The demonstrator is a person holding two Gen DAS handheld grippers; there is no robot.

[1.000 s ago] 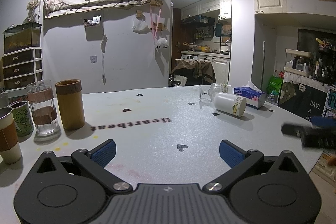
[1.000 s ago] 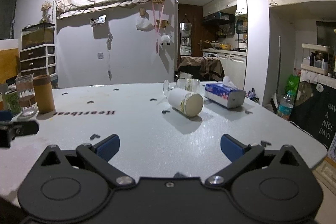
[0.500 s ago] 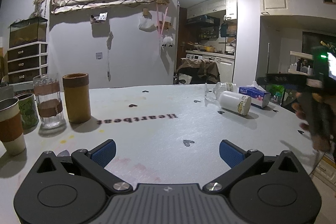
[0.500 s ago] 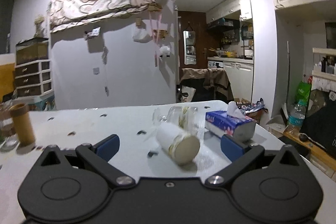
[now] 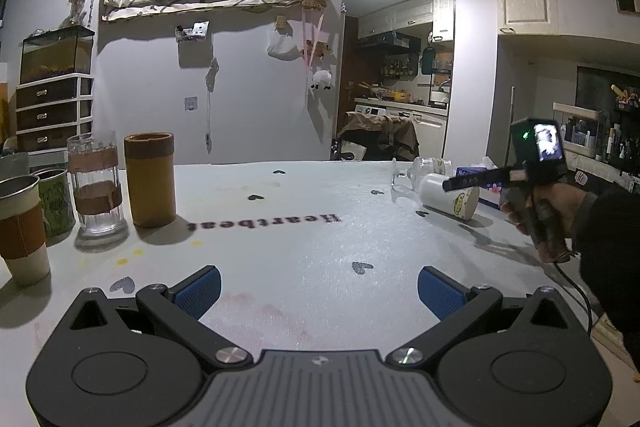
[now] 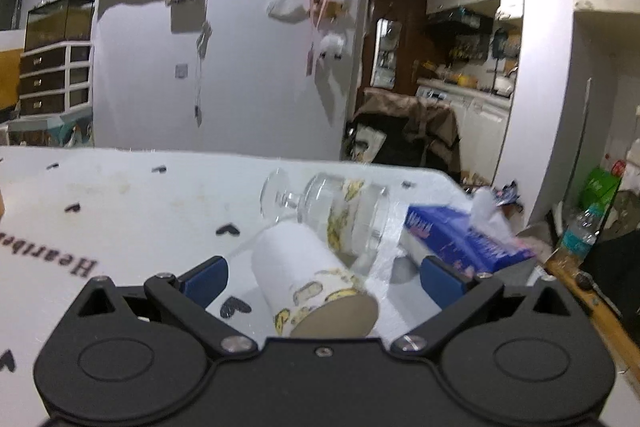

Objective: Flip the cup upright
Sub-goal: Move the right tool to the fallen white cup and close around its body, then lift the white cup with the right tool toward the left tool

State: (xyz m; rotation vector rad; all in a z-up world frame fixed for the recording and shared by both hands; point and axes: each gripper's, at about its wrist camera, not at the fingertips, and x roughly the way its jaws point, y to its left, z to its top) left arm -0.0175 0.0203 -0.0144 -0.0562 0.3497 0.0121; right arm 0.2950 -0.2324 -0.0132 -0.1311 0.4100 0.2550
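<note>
A white paper cup (image 6: 308, 277) with yellow cartoon prints lies on its side on the white table (image 6: 132, 211), its mouth toward me. My right gripper (image 6: 324, 277) is open, and the cup lies between its blue pads without touching them. In the left wrist view the cup (image 5: 448, 195) lies at the far right, with one finger of the right gripper (image 5: 476, 181) above it. My left gripper (image 5: 319, 291) is open and empty, low over the table's near side.
A clear stemmed glass (image 6: 332, 211) lies on its side just behind the cup. A blue tissue box (image 6: 464, 239) sits to its right near the table edge. Several upright cups stand at the left, among them a brown tumbler (image 5: 149, 179) and a ribbed glass (image 5: 95, 183).
My right gripper has moved forward and down to the lying cup, which now sits between its open fingers. The left gripper has stayed nearly still.
</note>
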